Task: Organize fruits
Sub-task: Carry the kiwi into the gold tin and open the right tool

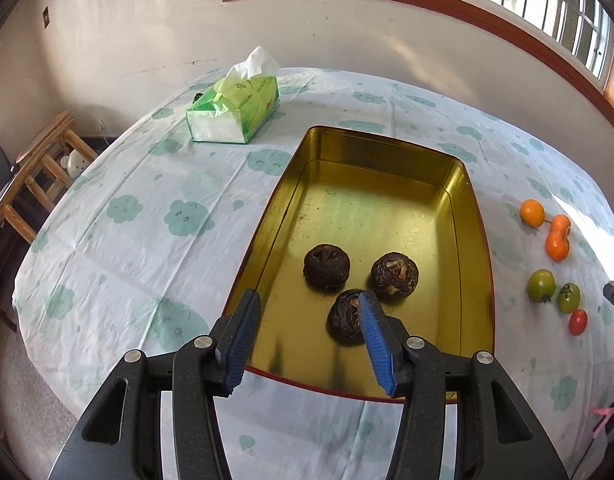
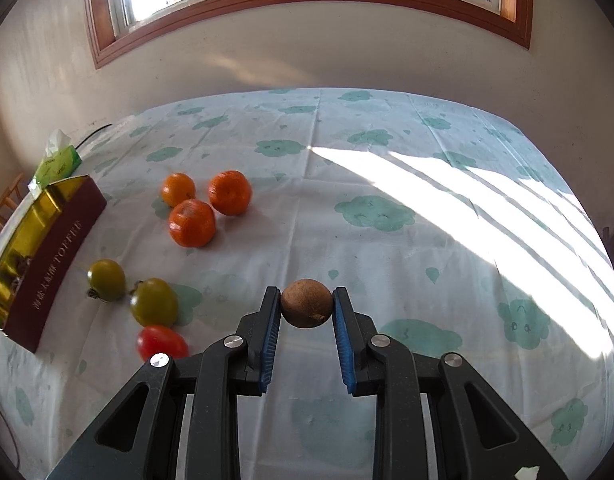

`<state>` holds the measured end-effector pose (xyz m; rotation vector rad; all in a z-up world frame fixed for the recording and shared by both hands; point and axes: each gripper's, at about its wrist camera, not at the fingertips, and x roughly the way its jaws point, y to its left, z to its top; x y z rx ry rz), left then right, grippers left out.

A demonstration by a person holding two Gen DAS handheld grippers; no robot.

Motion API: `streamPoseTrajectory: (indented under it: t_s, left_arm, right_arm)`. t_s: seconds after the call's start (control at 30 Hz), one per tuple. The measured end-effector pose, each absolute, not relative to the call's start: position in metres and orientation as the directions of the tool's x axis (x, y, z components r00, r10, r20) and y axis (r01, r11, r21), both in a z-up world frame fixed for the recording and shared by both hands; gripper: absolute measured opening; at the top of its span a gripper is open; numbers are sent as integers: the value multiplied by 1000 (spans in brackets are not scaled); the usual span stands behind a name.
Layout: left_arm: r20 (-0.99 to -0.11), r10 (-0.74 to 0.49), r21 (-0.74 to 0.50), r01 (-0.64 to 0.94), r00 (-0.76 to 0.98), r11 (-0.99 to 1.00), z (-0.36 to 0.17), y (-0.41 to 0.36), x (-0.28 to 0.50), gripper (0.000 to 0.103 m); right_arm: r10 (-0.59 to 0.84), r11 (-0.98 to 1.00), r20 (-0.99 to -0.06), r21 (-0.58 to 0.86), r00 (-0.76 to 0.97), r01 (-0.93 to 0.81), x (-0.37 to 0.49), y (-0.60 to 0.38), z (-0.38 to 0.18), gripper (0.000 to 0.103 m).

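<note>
A gold tin holds three dark brown water chestnuts. My left gripper hovers open and empty over the tin's near end, its right finger in front of the nearest chestnut. My right gripper is shut on a small brown round fruit, held above the tablecloth. Three oranges, two green tomatoes and a red tomato lie on the cloth to its left, beside the tin. These fruits also show in the left wrist view.
A green tissue pack sits at the table's far left. A wooden chair stands beyond the left edge. The table has a white cloth with green clouds. A wall and window are behind.
</note>
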<state>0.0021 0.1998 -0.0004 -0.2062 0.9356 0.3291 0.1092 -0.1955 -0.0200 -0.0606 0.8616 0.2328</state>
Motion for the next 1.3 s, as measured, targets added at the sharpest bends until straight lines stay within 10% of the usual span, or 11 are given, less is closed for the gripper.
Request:
streamPoseTrajectory:
  t_s: [0.5, 1.3]
  left_arm:
    - [-817, 191, -75, -429, 544, 900, 1, 228, -33, 55]
    - [-838, 205, -81, -487, 505, 869, -13, 258, -56, 58]
  right_arm:
    - [514, 743, -727, 112, 455, -660, 62, 13, 15, 24]
    - [445, 639, -822, 14, 355, -769, 60, 110, -34, 25]
